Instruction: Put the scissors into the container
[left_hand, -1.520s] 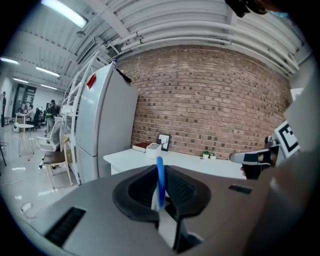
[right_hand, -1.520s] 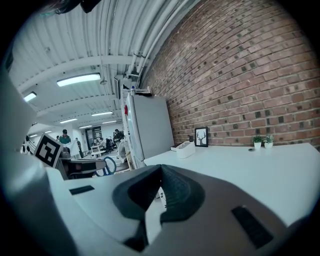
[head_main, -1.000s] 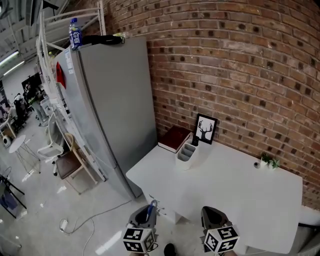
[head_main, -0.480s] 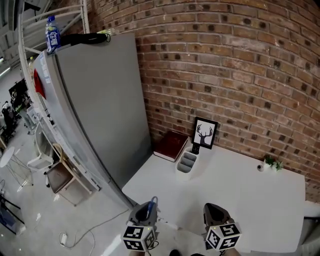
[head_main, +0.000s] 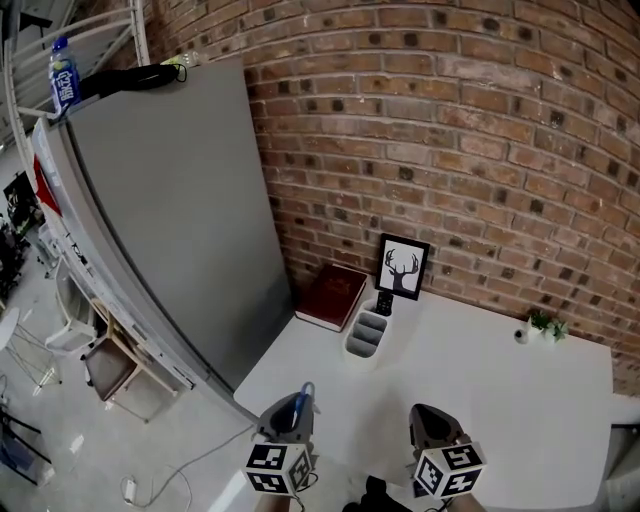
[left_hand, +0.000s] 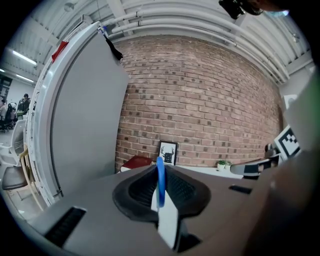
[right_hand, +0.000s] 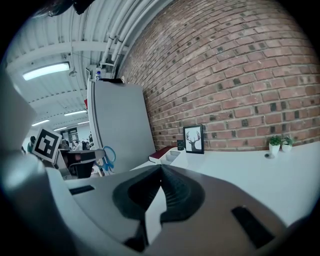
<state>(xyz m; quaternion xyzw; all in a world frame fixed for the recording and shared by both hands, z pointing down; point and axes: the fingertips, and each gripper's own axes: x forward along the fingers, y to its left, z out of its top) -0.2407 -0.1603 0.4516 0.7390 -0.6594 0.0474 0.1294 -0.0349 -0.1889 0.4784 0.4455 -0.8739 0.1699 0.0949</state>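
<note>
The scissors (head_main: 304, 393) show as a blue handle loop poking out of my left gripper (head_main: 298, 402), which is shut on them low in the head view, off the table's near left corner. In the left gripper view the blue loop (left_hand: 160, 181) stands upright between the closed jaws. The right gripper view catches the same loop (right_hand: 108, 157) at far left. The container (head_main: 364, 334) is a pale divided organiser at the table's back left, well ahead of both grippers, also visible as container (right_hand: 173, 155). My right gripper (head_main: 428, 416) is shut with nothing in it, its jaws (right_hand: 161, 167) pressed together.
A white table (head_main: 480, 385) stands against a brick wall. A dark red book (head_main: 331, 296), a deer picture (head_main: 402, 268) and a small dark object (head_main: 384, 302) crowd the container. A tiny plant (head_main: 543, 326) sits at back right. A tall grey fridge (head_main: 170, 220) flanks the left.
The view has swung right and closer to the wall, so fridge and table sit further left. Both grippers keep their places and states, the left still holding the scissors.
</note>
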